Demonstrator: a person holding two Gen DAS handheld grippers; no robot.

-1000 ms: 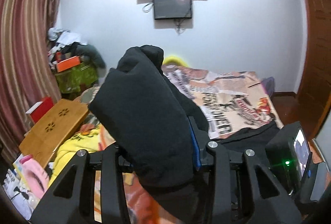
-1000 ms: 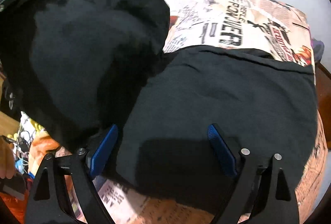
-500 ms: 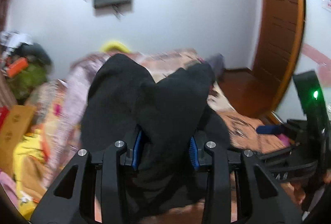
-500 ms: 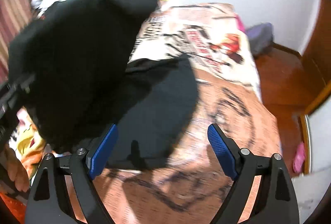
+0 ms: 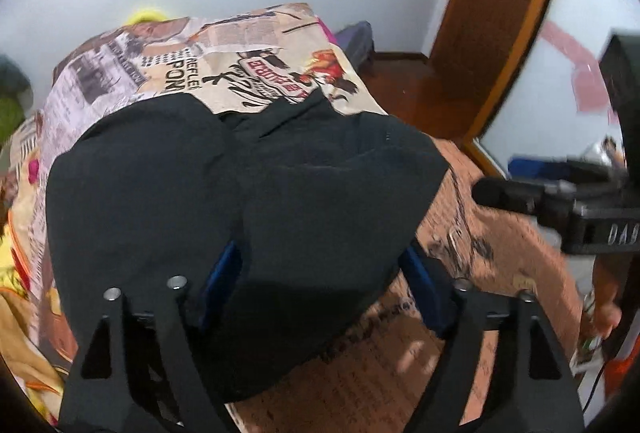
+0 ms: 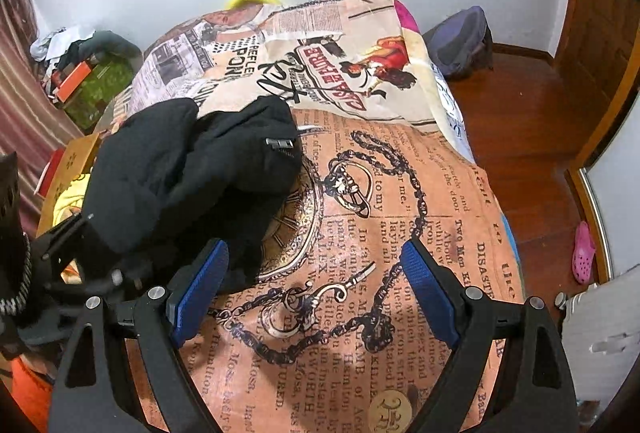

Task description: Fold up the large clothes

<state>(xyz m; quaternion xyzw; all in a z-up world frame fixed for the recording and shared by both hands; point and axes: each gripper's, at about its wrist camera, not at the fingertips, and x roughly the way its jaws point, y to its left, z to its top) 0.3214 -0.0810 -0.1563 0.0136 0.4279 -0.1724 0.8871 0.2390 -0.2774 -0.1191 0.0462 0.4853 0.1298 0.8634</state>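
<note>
One black garment point(image 5: 240, 201), one bed point(image 6: 400, 193), two hand-held grippers, both agape.

The big newspaper-print bed cover point(image 6: 400, 193) has lots of words, seen upside down in the right wrist view. Near the far end of the bed a red banner point(image 6: 334, 79) reads "CASA", and the rest is too hard to read. Close by, black letters read "REFLE". On the orange part, near the right edge, are "DISASTR" and "Two Men". The small print is too tiny to read.
</note>
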